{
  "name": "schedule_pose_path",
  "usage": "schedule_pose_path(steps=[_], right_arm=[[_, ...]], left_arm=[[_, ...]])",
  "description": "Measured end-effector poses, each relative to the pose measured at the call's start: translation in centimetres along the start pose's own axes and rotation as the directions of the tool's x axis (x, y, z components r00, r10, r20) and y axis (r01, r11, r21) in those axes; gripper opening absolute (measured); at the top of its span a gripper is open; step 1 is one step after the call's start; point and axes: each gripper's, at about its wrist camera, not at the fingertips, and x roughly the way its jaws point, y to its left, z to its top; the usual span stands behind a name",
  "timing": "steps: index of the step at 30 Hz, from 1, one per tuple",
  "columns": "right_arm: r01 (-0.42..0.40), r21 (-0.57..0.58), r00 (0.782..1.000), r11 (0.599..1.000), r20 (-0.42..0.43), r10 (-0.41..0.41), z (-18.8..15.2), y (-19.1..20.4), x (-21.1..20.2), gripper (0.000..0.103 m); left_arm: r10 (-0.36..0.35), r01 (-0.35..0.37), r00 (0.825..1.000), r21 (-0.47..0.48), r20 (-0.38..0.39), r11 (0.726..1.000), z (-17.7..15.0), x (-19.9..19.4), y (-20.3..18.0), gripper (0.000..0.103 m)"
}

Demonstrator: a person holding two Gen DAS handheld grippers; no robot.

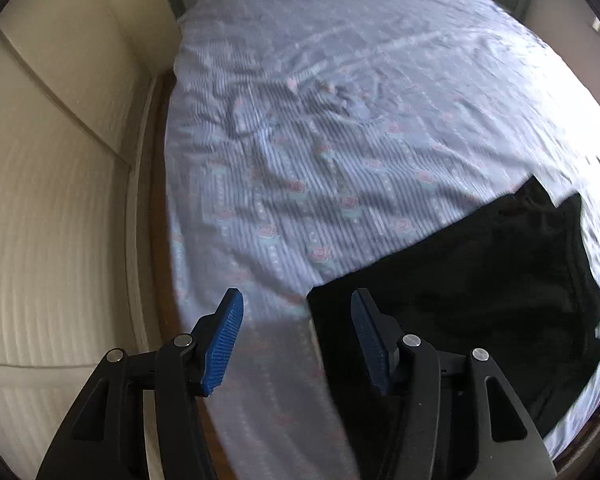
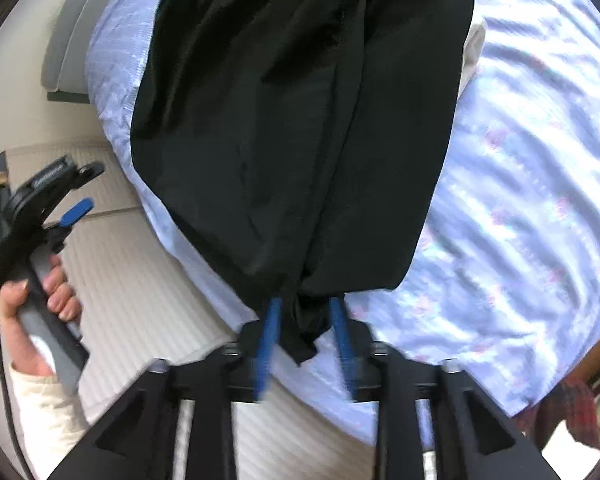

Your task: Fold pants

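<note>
A: Where are the pants (image 2: 292,128)?

B: Black, lying on the striped bed (image 2: 520,240). The right tool (image 2: 306,332) has its jaws spread around a bunched fabric end, not clamped. The left tool (image 1: 296,340) is spread, empty, just beside the cloth.

A: Which step?

B: Likely taking hold; next, pinch it and carry it over.

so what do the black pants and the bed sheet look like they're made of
Black pants: thin, smooth woven fabric, possibly synthetic, judging by the faint sheen and soft, limp folds. Bed sheet: light matte woven cloth, likely cotton, with printed stripes and roses and fine wrinkles.
</note>
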Motion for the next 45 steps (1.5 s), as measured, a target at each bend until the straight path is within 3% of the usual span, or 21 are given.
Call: schedule_pose_path(steps=[3, 7, 10, 14, 18, 22, 26, 33, 37, 45], right_arm=[[0.035, -0.105, 0.997, 0.994, 0.074, -0.027, -0.6, -0.9, -3.1, 0.054], [0.104, -0.272, 0.981, 0.957, 0.189, -0.053, -0.8, -2.3, -8.1, 0.061], [0.165, -0.396, 0.953, 0.904, 0.300, -0.043, -1.0, -2.5, -12.7, 0.066], [0.251, -0.526, 0.910, 0.813, 0.414, -0.013, -1.5, -3.8, -19.2, 0.071], [0.251, -0.568, 0.895, 0.783, 0.446, 0.036, -1.8, -6.3, -24.5, 0.074], [0.257, -0.592, 0.885, 0.764, 0.462, 0.060, -1.2, -10.0, -29.5, 0.074], [0.297, -0.649, 0.871, 0.701, 0.485, 0.080, -0.4, -13.7, -34.6, 0.076], [0.296, -0.734, 0.872, 0.612, 0.469, 0.142, 2.7, -19.6, -42.1, 0.077], [0.318, -0.733, 0.850, 0.601, 0.502, 0.162, 4.0, -22.3, -45.3, 0.077], [0.311, -0.696, 0.818, 0.647, 0.542, 0.190, 8.3, -26.4, -49.7, 0.078]], left_arm=[[0.001, -0.003, 0.999, 0.040, 0.043, 0.999, -2.7, -3.1, -0.2, 0.065], [0.010, -0.022, 0.993, 0.098, 0.120, 0.995, -7.0, -7.8, -1.7, 0.073], [0.008, -0.033, 0.984, 0.139, 0.178, 0.990, -10.3, -11.4, -4.2, 0.078], [-0.054, 0.018, 0.972, 0.159, 0.228, 0.987, -14.3, -16.3, -8.5, 0.083], [-0.090, 0.040, 0.953, 0.173, 0.289, 0.984, -17.2, -21.1, -13.7, 0.089], [-0.111, 0.073, 0.935, 0.122, 0.336, 0.990, -19.6, -25.7, -19.6, 0.092], [-0.103, 0.092, 0.924, 0.047, 0.368, 0.995, -21.6, -29.2, -25.4, 0.096], [-0.080, 0.095, 0.910, -0.016, 0.407, 0.995, -24.1, -33.9, -35.5, 0.100], [-0.078, 0.085, 0.898, 0.002, 0.434, 0.996, -24.6, -35.9, -40.7, 0.101], [-0.066, 0.042, 0.875, 0.061, 0.480, 0.997, -22.9, -37.8, -48.3, 0.103]])
